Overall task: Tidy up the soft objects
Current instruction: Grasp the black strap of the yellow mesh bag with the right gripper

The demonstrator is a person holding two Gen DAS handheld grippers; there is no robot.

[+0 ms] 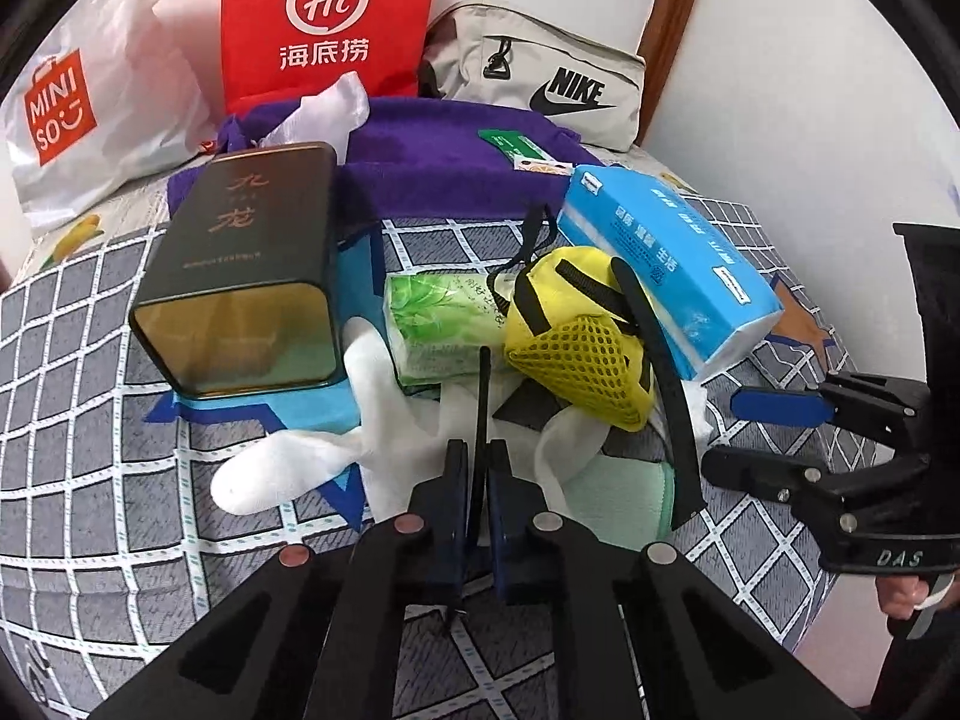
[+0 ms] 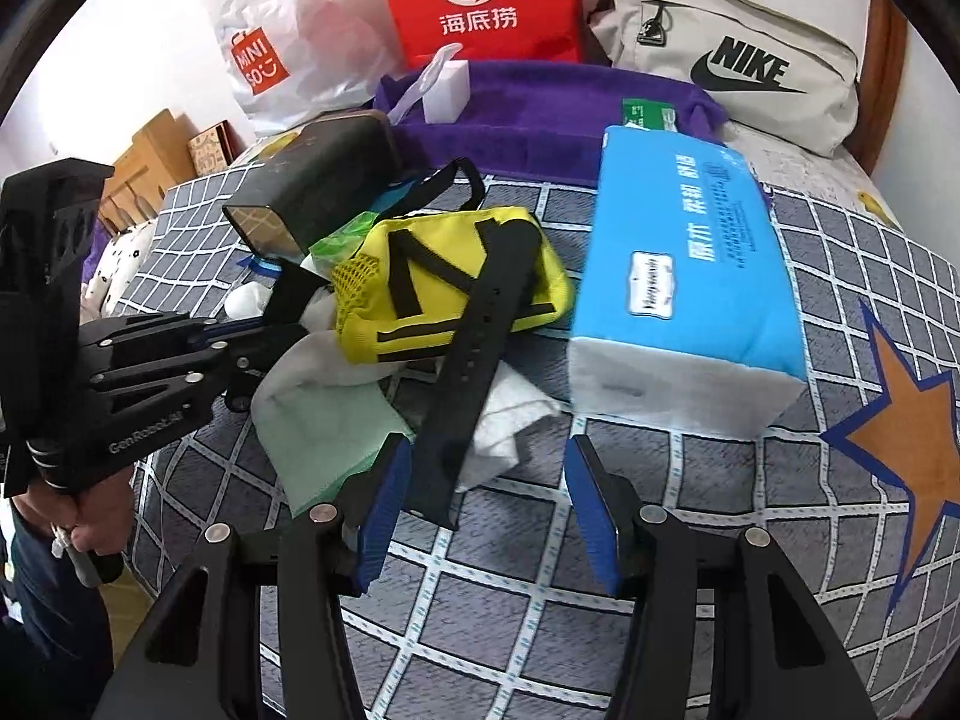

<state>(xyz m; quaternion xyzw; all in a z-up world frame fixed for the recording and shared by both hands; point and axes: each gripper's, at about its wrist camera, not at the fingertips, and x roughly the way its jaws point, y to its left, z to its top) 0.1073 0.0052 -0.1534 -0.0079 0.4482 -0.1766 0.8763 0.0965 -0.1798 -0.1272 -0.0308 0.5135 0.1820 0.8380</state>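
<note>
The bed [image 2: 690, 570] carries the whole pile on a grey grid-pattern cover. Along its far edge stand a white MINISO bag [image 1: 78, 120], a red bag [image 1: 327, 18] printed "Hi" with Chinese characters, and a beige NIKE pouch [image 1: 540, 72], with a purple towel [image 1: 432, 168] spread in front of them. A dark tin [image 1: 240, 276] with gold characters lies left of centre. A blue tissue pack [image 2: 690, 276] lies right of centre, directly ahead of the right gripper [image 2: 486, 516], whose fingers stand half apart and empty. A yellow mesh pouch [image 1: 576, 330] sits at the centre beside a green tissue pack [image 1: 438, 324], over white gloves [image 1: 288, 462] and a pale green cloth [image 2: 324, 438].

The left gripper [image 1: 478, 480] is closed on a thin black strap [image 1: 483, 396]. The strap runs straight ahead from the fingers toward the pouch. A wider black band [image 2: 474, 372] lies diagonally between the two grippers.
</note>
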